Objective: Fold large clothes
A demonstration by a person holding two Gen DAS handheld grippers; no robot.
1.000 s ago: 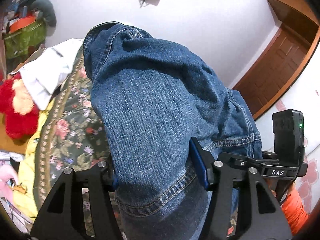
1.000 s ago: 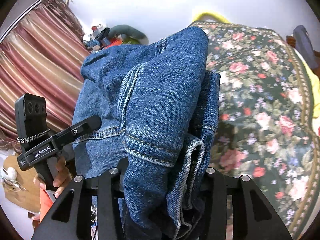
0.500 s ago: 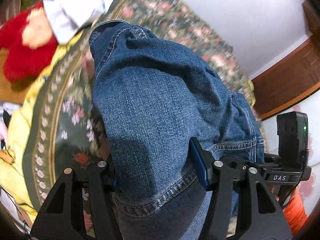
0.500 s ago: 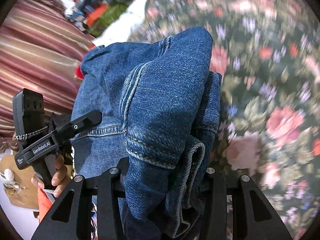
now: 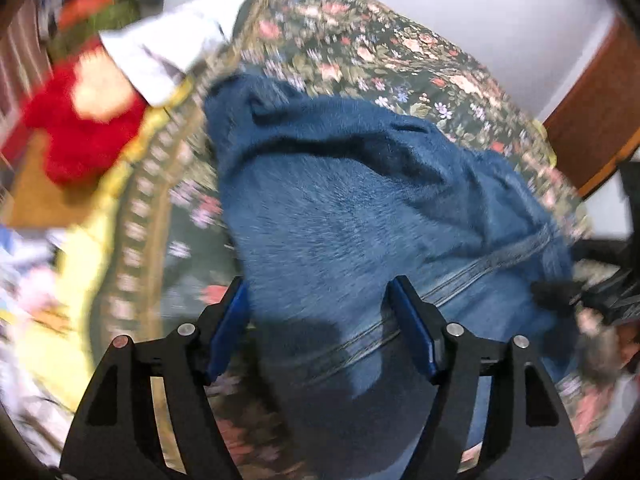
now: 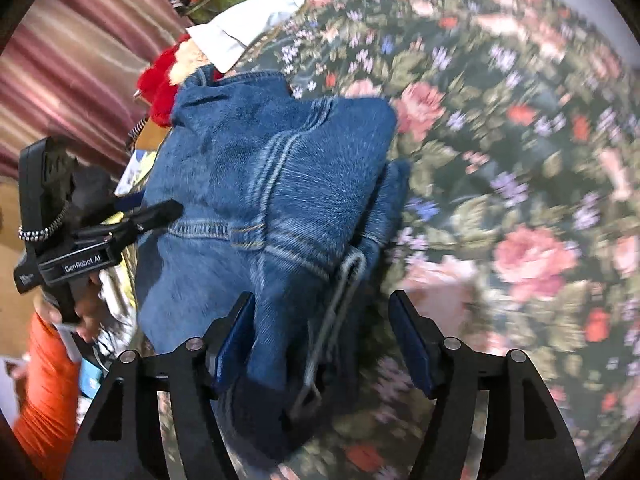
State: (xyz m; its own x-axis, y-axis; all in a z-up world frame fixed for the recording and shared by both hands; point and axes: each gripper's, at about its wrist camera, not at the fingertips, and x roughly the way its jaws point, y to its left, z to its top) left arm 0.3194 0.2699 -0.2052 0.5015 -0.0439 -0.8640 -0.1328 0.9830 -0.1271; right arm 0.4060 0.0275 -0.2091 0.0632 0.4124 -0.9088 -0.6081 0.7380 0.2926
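Observation:
Folded blue jeans [image 5: 340, 220] lie bunched on the floral bedspread [image 5: 400, 52]. My left gripper [image 5: 318, 284] points down over their waistband end. Its jaws are opening, the denim lies loose between them, and the left pad [image 5: 226, 328] stands beside the cloth's edge. In the right wrist view the jeans [image 6: 260, 184] lie folded in thick layers. My right gripper [image 6: 320, 296] is opening too: denim rests against its left pad [image 6: 232, 340], and a gap shows before the right pad [image 6: 412, 344]. Both views are blurred by motion.
A red plush toy [image 5: 76, 128] and a white cloth [image 5: 168, 52] lie at the bed's far left corner. A striped curtain [image 6: 80, 60] hangs left, a brown door [image 5: 592, 120] stands right. A hand in an orange sleeve [image 6: 44, 380] holds the left gripper's handle.
Both grippers sank toward the bed with the jeans. The jaws that pinched the denim have spread, and the jeans have slumped onto the bedspread.

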